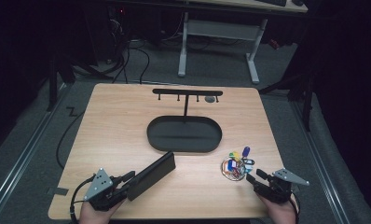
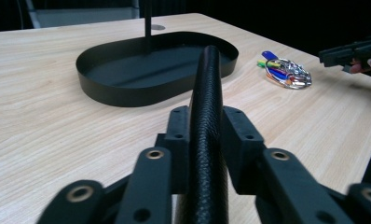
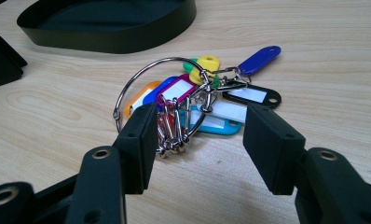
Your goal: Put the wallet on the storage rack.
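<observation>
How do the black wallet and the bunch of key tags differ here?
The black wallet is one flat, dark, textured slab standing on edge between the left gripper's jaws. The bunch of key tags is many-coloured on a metal ring, lying loose ahead of the open right gripper. Both are on the table.

no text, label, brand or number can be read; the key tags (image 3: 207,109) look blank

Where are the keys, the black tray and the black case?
keys (image 3: 193,109), right gripper view, on the tags.
black tray (image 1: 183,148), high view, near rim.
black case (image 1: 152,173), high view, its flat top.
</observation>
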A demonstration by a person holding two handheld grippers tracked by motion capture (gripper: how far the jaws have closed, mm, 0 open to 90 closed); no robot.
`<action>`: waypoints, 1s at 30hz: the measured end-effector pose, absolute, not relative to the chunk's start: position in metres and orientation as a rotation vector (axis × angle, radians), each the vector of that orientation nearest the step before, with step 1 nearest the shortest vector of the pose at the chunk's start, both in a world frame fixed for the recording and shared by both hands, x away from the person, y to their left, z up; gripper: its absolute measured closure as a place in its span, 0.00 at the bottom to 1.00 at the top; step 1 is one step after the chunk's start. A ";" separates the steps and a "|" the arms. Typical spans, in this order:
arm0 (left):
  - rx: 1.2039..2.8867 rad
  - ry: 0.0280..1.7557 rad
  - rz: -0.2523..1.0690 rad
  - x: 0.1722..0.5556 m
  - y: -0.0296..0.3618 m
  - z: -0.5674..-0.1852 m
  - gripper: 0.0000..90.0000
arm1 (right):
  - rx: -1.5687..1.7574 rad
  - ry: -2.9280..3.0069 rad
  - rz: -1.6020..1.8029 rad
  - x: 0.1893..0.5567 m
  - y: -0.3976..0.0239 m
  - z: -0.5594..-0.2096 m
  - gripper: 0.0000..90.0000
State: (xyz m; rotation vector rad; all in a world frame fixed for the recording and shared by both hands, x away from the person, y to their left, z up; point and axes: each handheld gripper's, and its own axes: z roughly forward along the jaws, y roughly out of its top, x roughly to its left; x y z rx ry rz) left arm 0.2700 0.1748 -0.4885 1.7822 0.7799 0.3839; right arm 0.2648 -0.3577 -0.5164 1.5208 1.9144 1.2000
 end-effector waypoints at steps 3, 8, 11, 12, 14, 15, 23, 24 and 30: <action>1.794 0.769 0.378 0.270 0.174 -0.489 0.71 | 1.520 1.914 1.201 0.265 -0.358 -0.516 0.51; 1.825 0.751 0.397 0.269 0.172 -0.490 0.67 | 1.523 1.915 1.200 0.265 -0.358 -0.516 0.51; 1.848 0.739 0.415 0.268 0.170 -0.490 0.65 | 1.524 1.915 1.201 0.265 -0.358 -0.517 0.51; 1.852 0.736 0.418 0.268 0.169 -0.491 0.64 | 1.524 1.915 1.201 0.265 -0.358 -0.517 0.51; 1.865 0.732 0.428 0.268 0.169 -0.491 0.63 | 1.524 1.917 1.200 0.265 -0.358 -0.517 0.51; 1.868 0.731 0.432 0.268 0.169 -0.491 0.63 | 1.524 1.917 1.200 0.265 -0.358 -0.517 0.51; 1.941 0.730 0.472 0.266 0.169 -0.489 0.63 | 1.522 1.922 1.201 0.265 -0.358 -0.517 0.51; 1.941 0.730 0.472 0.266 0.169 -0.489 0.63 | 1.522 1.922 1.201 0.265 -0.358 -0.517 0.51; 2.075 0.745 0.453 0.272 0.163 -0.480 0.63 | 1.527 1.916 1.208 0.265 -0.358 -0.516 0.50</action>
